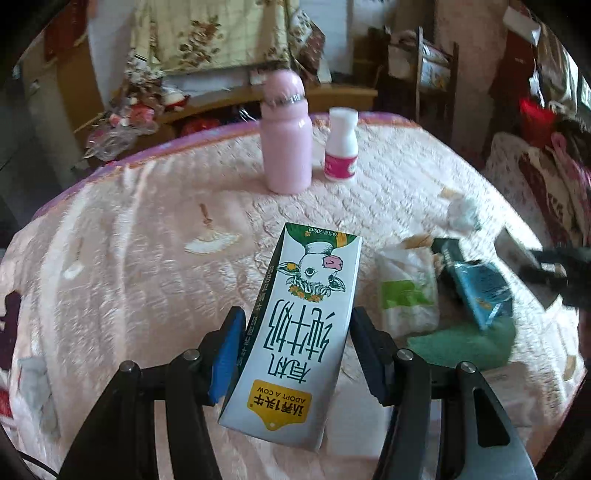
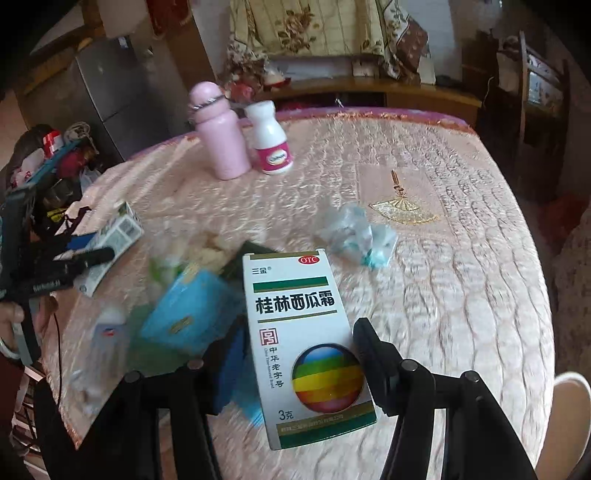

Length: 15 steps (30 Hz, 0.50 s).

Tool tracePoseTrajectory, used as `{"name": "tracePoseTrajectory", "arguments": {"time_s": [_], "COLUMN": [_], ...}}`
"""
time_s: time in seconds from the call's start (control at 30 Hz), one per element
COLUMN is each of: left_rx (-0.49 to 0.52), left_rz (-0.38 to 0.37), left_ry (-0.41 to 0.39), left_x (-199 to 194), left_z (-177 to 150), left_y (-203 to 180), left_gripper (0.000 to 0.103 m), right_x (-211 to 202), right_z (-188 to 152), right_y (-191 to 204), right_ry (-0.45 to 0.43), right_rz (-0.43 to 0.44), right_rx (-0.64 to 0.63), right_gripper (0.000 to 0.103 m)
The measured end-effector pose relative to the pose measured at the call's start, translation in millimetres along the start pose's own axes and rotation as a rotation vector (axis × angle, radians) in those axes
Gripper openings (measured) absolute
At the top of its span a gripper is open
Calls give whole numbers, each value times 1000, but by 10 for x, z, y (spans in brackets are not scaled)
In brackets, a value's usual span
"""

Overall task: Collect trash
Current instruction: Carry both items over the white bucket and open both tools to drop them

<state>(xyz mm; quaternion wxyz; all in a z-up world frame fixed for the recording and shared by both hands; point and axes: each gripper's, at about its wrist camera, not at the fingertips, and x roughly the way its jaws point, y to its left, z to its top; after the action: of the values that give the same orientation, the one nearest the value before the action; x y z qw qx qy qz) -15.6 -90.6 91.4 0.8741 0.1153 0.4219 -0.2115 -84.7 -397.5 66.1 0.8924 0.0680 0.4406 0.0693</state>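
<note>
Nearest in the left wrist view, the left gripper (image 1: 295, 343) clamps a tall white milk carton printed with a cow's head and green trim (image 1: 295, 325); its blue-padded finger and its black finger press the carton's two sides, and the carton hangs tilted above the pink quilted satin table cover (image 1: 147, 277). In the right wrist view, the right gripper (image 2: 295, 354) is closed on a white cardboard medicine box with green stripes and a rainbow ball (image 2: 303, 343), one finger against each long side, the box lifted clear of the same cover.

Taking the pink cover as the landmark: on it, just left of the medicine box as the right view shows it, lies a blurred heap of rubbish with a blue packet (image 2: 192, 310), a clear plastic wrapper with a green label (image 1: 406, 291) and a green cloth (image 1: 465, 343). Past the box, towards the cover's middle, sits a crumpled ball of white and pale blue tissue (image 2: 354, 236), beside an embroidered gold fan motif (image 2: 402, 210).

Near the cover's far edge stands an upright pink metal flask with a silver band (image 1: 286, 136), and just beside it a small white plastic bottle with a magenta label (image 1: 341, 147). Behind the cover, a floral quilt (image 1: 210, 33) hangs over a wooden bench.
</note>
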Motion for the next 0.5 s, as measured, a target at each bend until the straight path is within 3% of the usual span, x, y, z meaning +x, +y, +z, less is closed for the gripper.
{"name": "tracePoseTrajectory", "arguments": {"time_s": [0.23, 0.5], "left_rx": [-29, 2], "left_rz": [-57, -139], "left_ry": [-75, -114], "left_x": [-527, -735], "left_z": [-89, -149], "left_y": [-358, -957], "left_gripper": [60, 60], "right_x": [-500, -739], "right_z": [-404, -870], "right_y": [136, -59], "right_ry": [-40, -4], "right_rz": [-77, -181], "right_rx": [16, 86], "right_gripper": [61, 61]}}
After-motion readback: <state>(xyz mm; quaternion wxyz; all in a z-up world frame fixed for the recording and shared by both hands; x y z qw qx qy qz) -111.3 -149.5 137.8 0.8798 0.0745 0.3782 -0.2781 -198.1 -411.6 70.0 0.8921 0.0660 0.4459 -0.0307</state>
